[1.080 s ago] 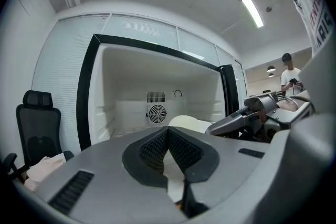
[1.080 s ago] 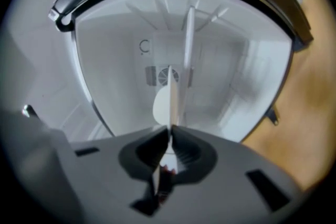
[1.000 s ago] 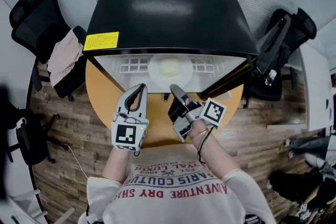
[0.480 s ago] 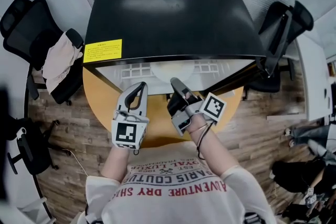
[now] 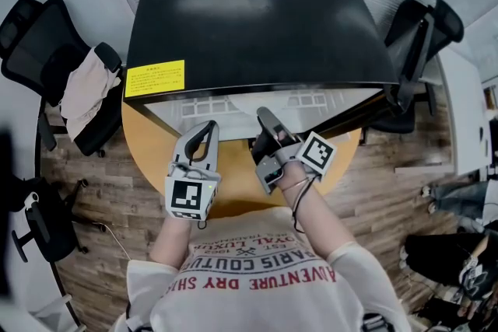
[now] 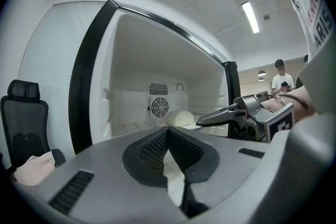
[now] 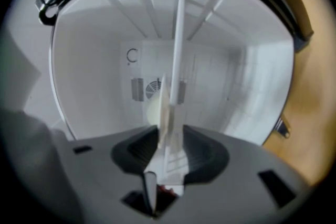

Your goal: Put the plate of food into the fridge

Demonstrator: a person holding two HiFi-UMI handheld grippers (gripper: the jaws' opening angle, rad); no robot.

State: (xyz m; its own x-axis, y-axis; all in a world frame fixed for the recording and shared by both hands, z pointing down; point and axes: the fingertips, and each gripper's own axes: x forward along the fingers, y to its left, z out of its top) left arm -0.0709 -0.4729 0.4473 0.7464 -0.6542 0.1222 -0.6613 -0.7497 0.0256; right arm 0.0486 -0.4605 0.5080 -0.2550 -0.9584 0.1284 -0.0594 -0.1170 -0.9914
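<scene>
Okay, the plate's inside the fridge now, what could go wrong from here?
The right tool has its jaws opening with the rim of the plate between them. Pulling back before both pads clear the rim could drag the plate back out of the fridge. A knock at that moment could also slide the pale food off the plate.

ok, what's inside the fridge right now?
In the fridge: a plate with a pale rounded food item, and a fan grille on the back wall. In the head view, the black top hides nearly all of it. The space behind the food is hidden.
</scene>
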